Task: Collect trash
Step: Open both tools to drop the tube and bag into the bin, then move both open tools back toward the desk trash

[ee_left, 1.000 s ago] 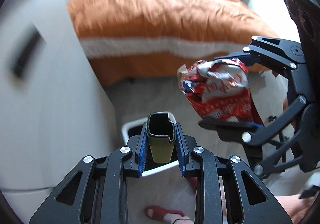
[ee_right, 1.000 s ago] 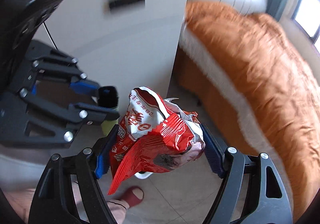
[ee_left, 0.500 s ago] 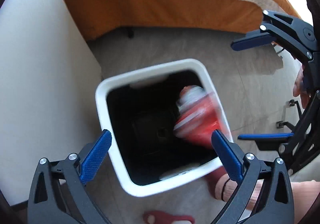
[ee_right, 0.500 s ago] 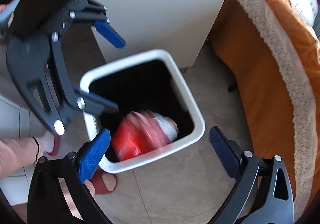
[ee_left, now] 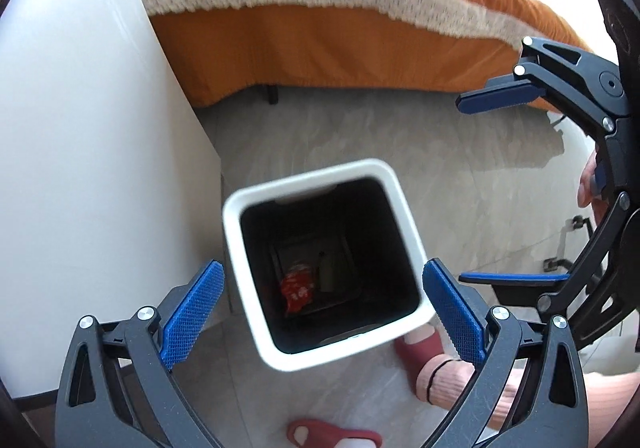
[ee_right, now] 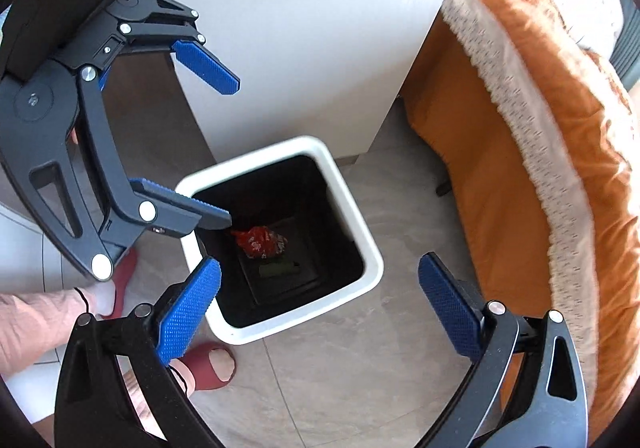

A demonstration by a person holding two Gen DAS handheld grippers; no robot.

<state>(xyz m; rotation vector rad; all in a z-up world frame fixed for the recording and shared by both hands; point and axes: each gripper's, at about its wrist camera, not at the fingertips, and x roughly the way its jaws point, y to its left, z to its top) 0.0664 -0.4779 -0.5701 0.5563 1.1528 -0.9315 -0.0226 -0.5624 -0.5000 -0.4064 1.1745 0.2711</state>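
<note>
We hold both grippers over a white square trash bin (ee_left: 320,358) that stands on a tiled floor (ee_right: 360,388), looking straight down into its dark inside. Our left gripper (ee_left: 320,312) hangs with its blue pads spread wide apart and nothing between them, the bin's opening directly ahead of it. Our right gripper (ee_right: 316,308) is likewise spread wide and empty, with the bin ahead of it and slightly to its left.

At the bottom of the bin, far below both grippers, lie two pieces of trash. A crumpled red snack wrapper (ee_left: 297,288) rests as a bunched lump with no clear long axis. Just beside it lies a small olive green pack (ee_right: 279,269), flat on its side, its long axis running roughly parallel to one bin wall.

We judge that both grippers hover open here because this is the drop point, centred so trash falls inside the rim.

A white cabinet (ee_left: 92,167) stands beside the bin, and a bed (ee_right: 540,127) with an orange cover lies beyond.
</note>
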